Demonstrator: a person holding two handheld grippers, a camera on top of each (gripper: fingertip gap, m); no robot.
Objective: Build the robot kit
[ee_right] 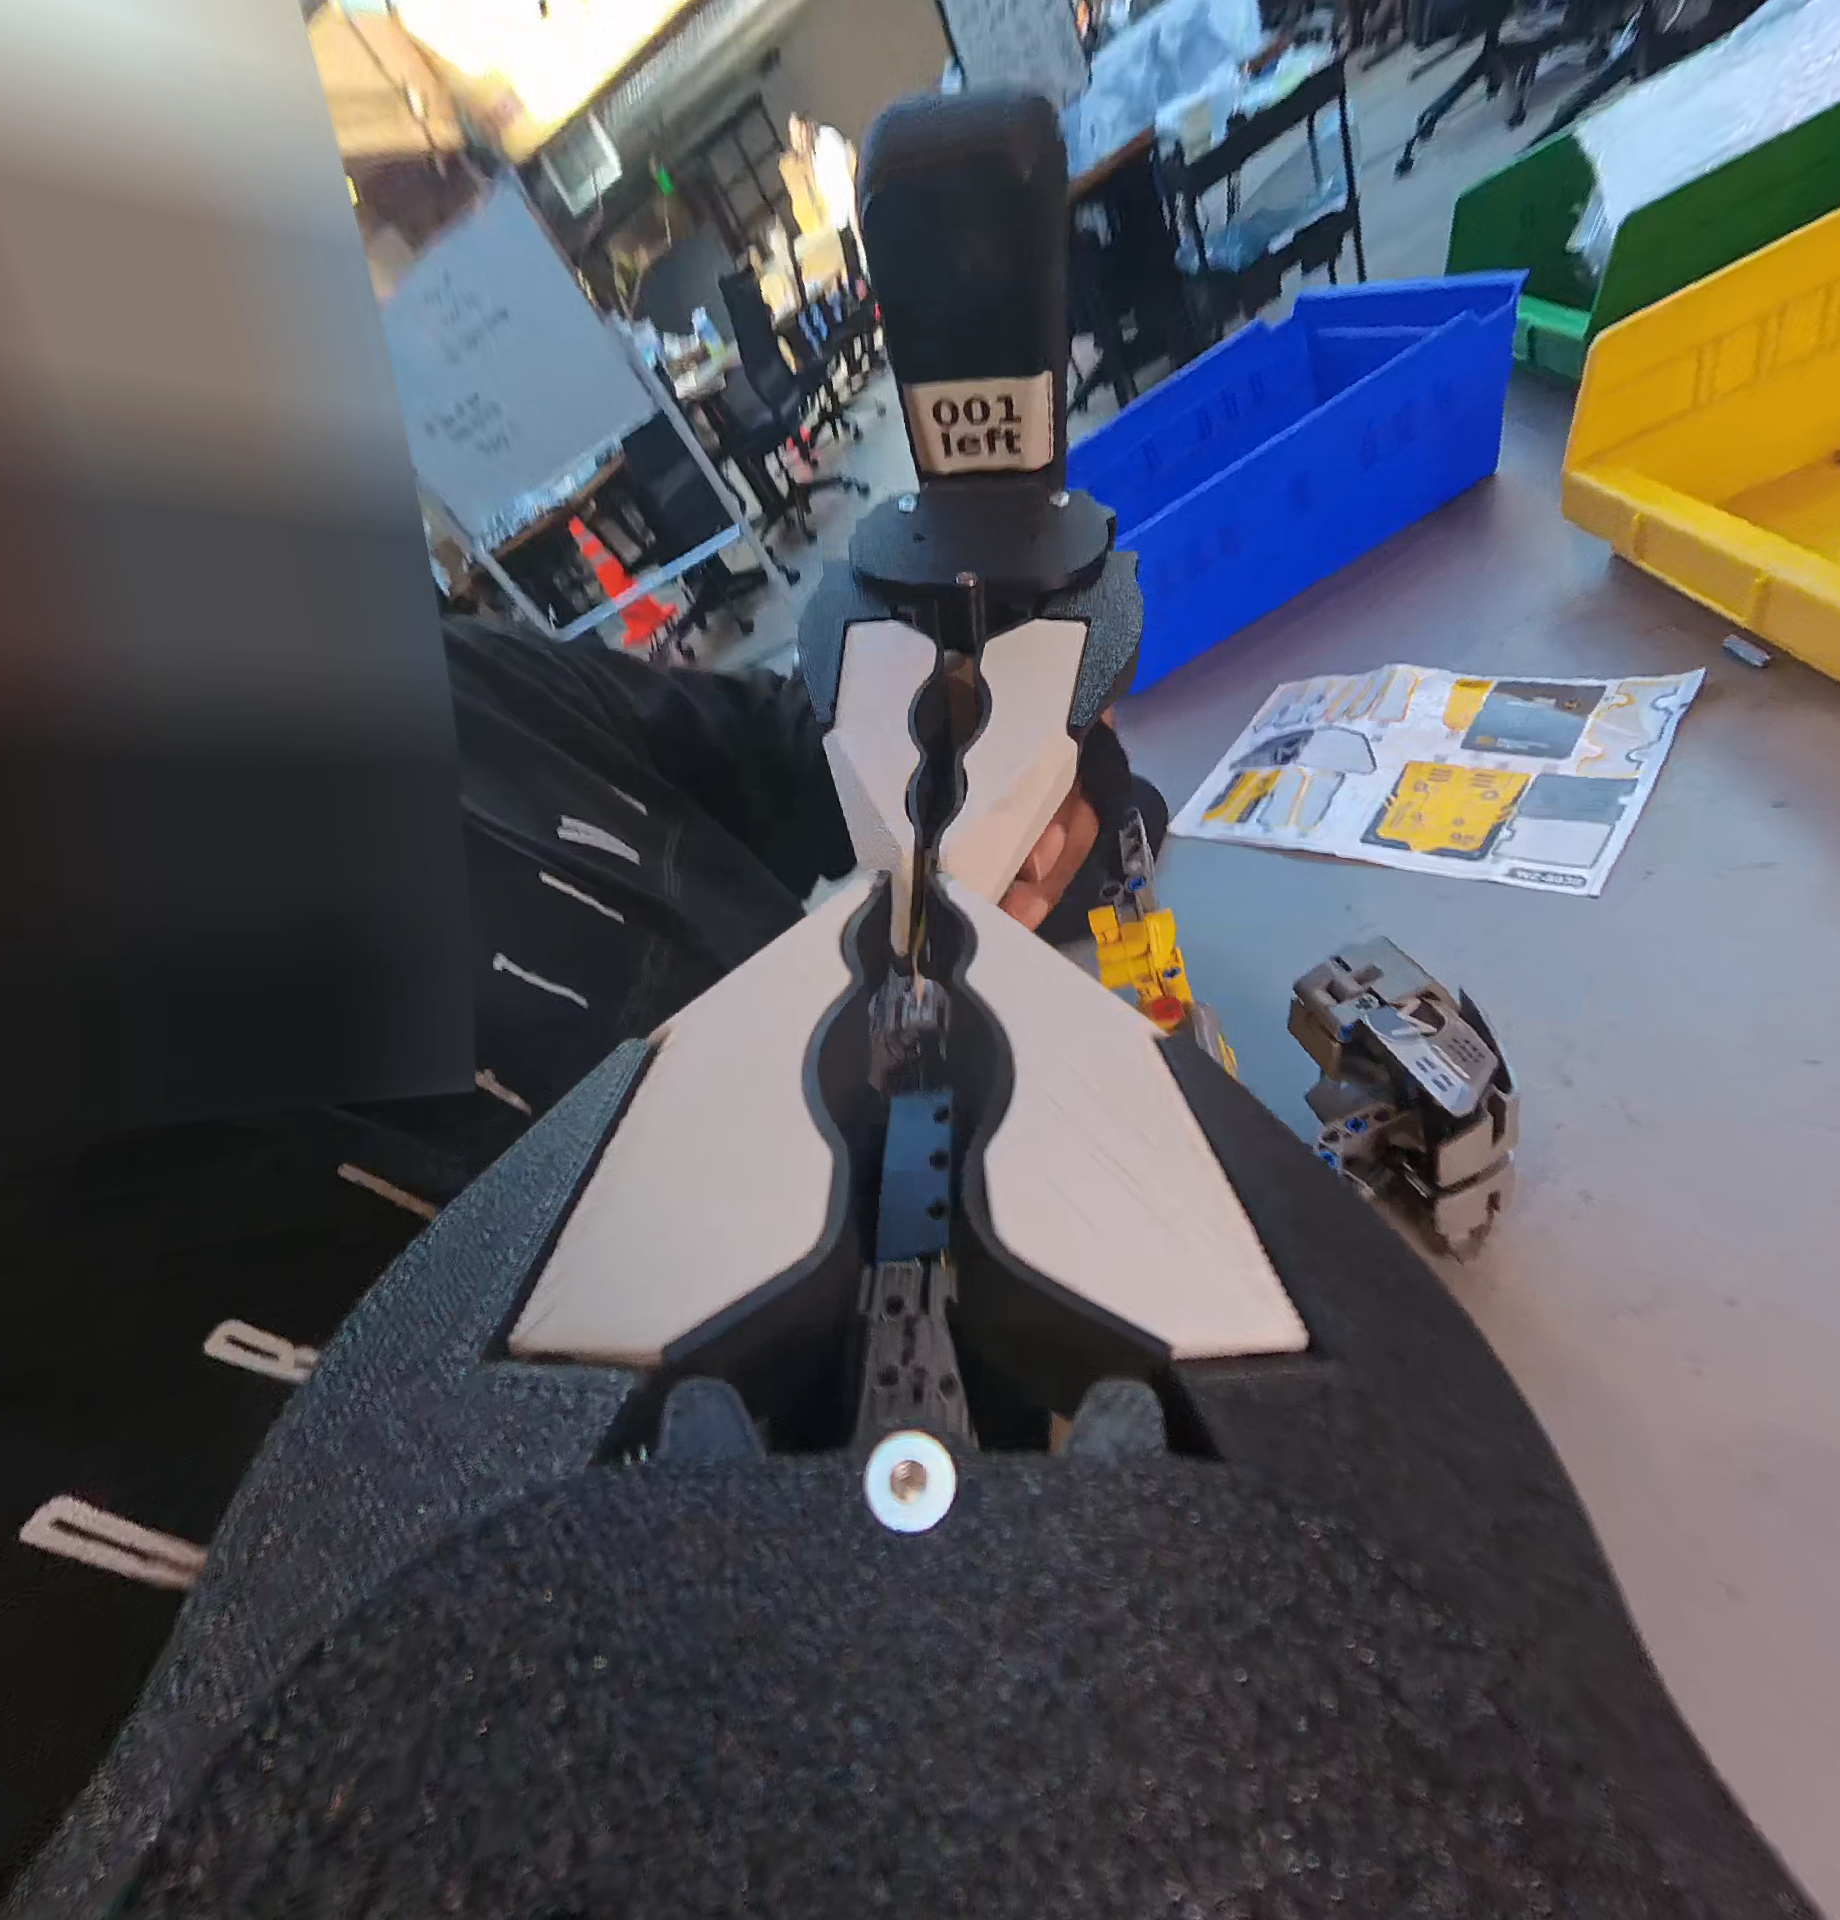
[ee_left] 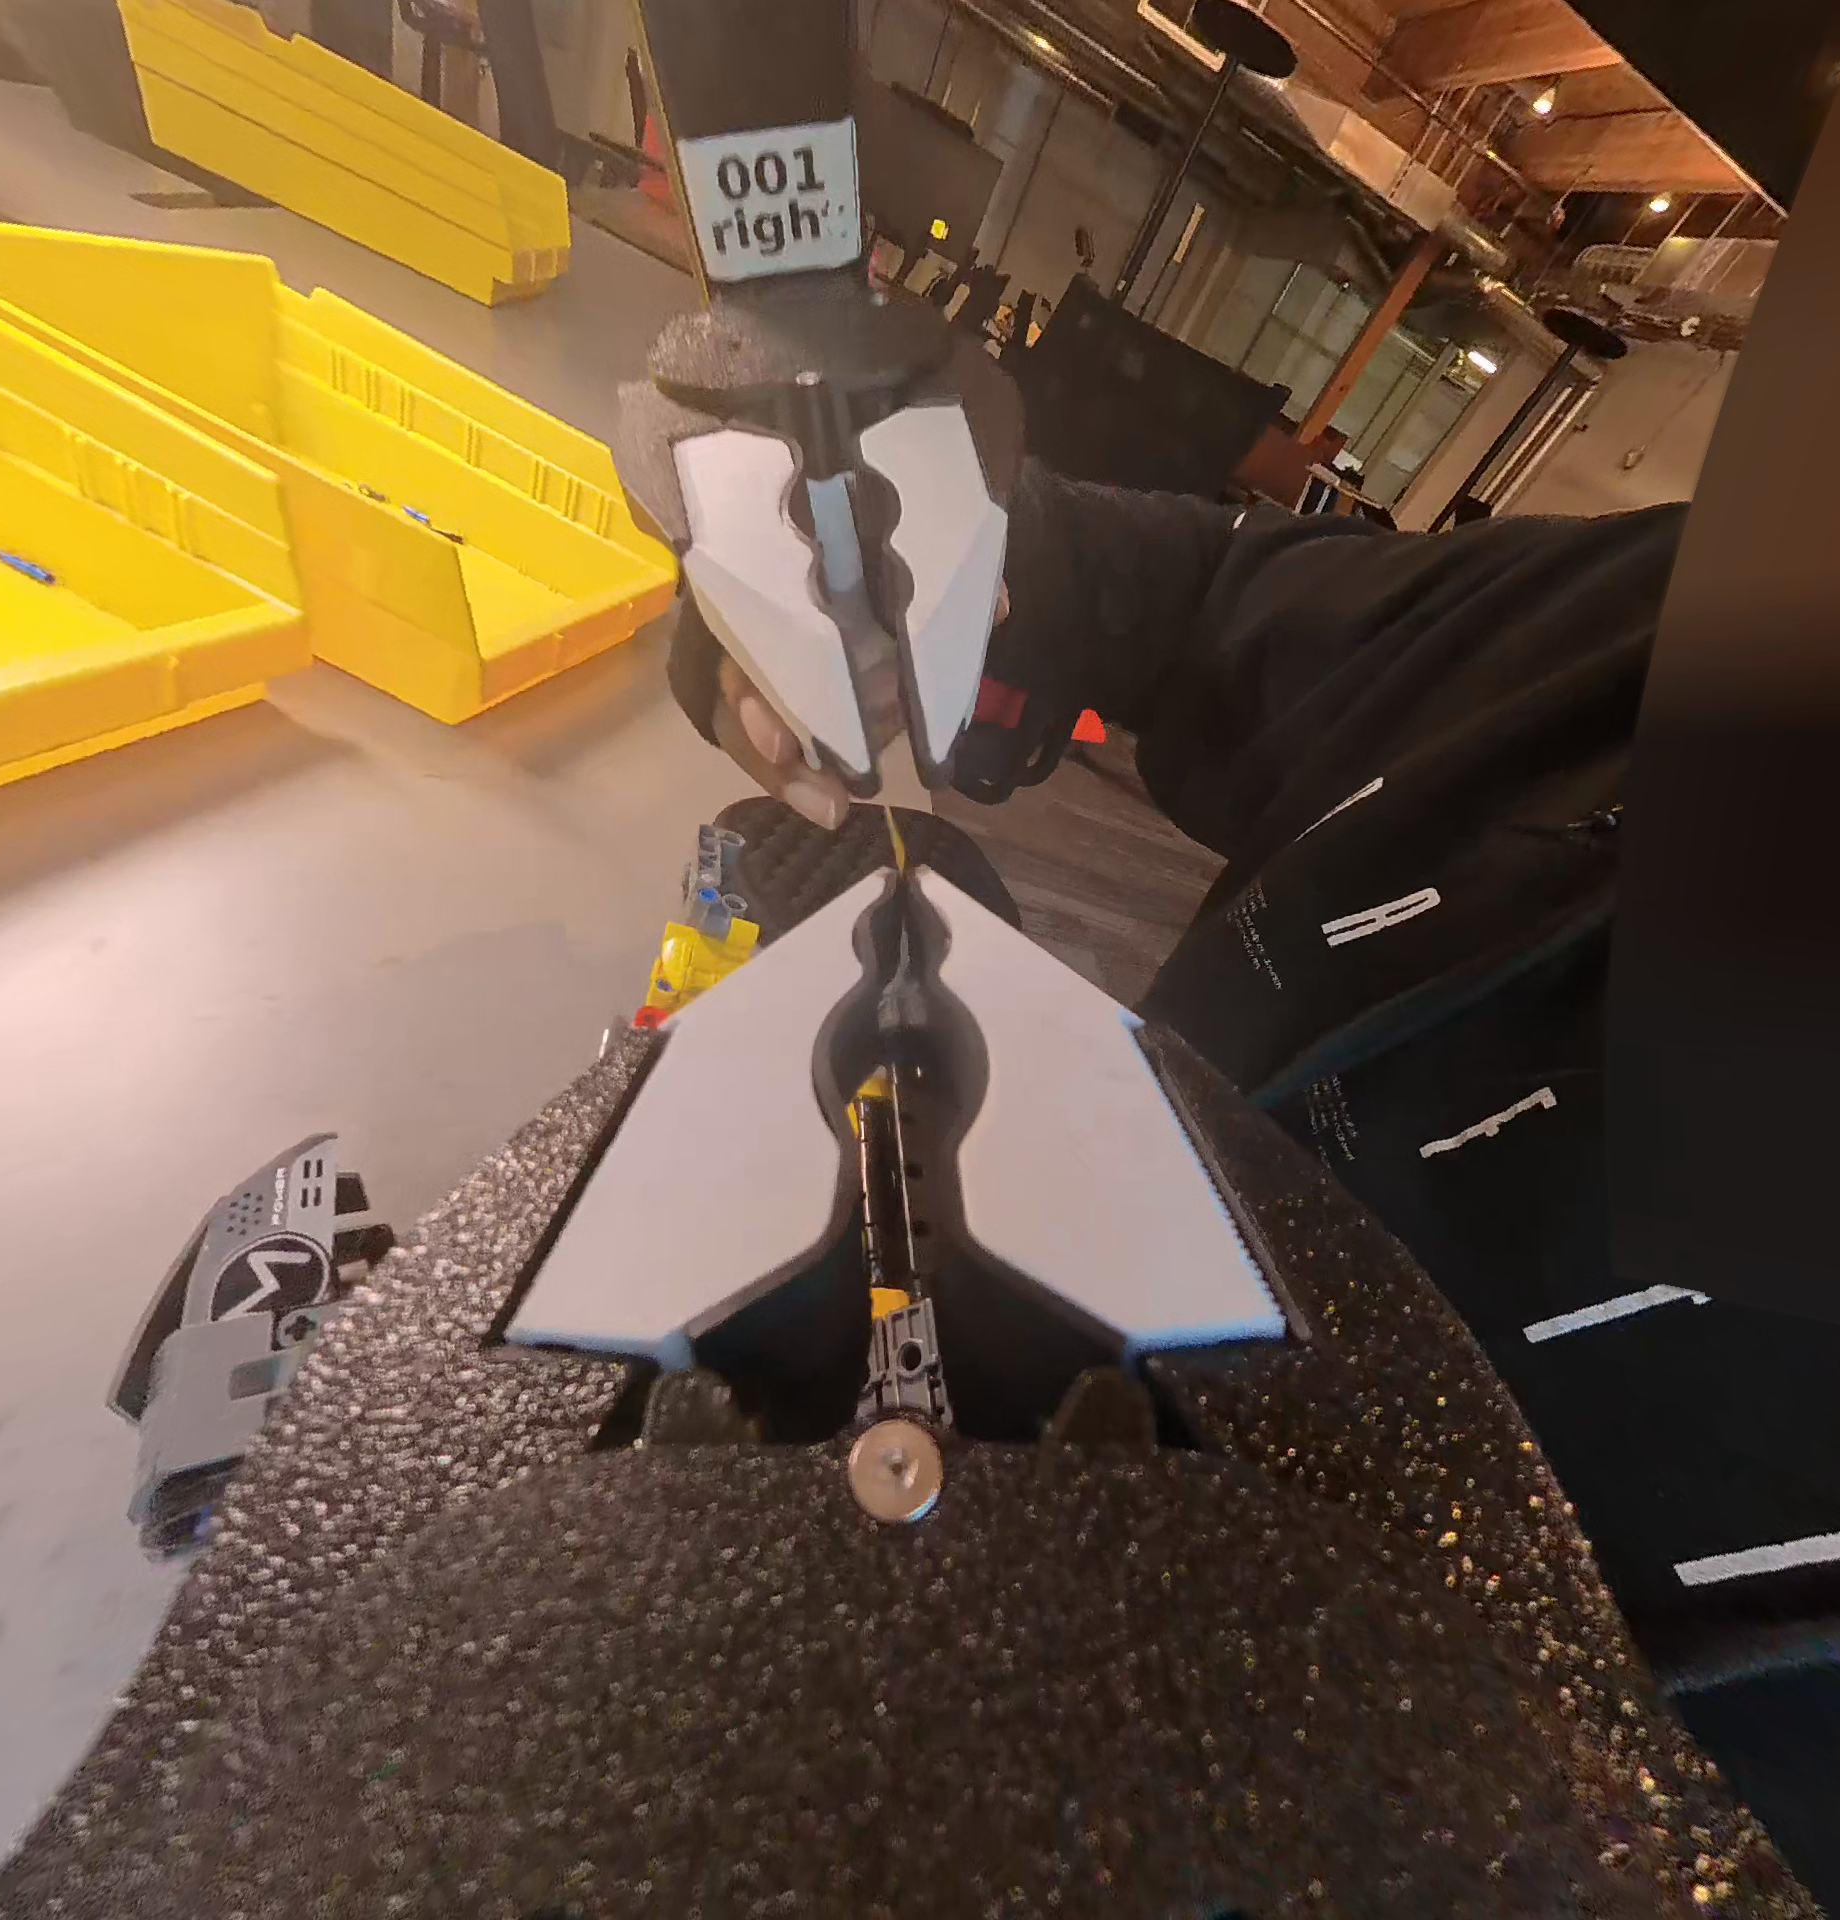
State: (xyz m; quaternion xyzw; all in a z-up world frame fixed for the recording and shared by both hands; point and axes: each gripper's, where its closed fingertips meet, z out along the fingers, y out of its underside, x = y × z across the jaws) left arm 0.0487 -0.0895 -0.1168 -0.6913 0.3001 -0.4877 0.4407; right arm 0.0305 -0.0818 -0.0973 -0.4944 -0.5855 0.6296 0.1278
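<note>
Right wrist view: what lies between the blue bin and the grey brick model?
A printed sheet lies flat on the table between the blue bin and the grey brick model, seen in the right wrist view.

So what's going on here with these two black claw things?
A person holds two hand grippers tip to tip above a table. The left gripper has its jaws shut on a black-and-yellow beam, the right gripper on a dark holed beam. A small yellow brick model, a grey model and a picture sheet lie nearby.
</note>
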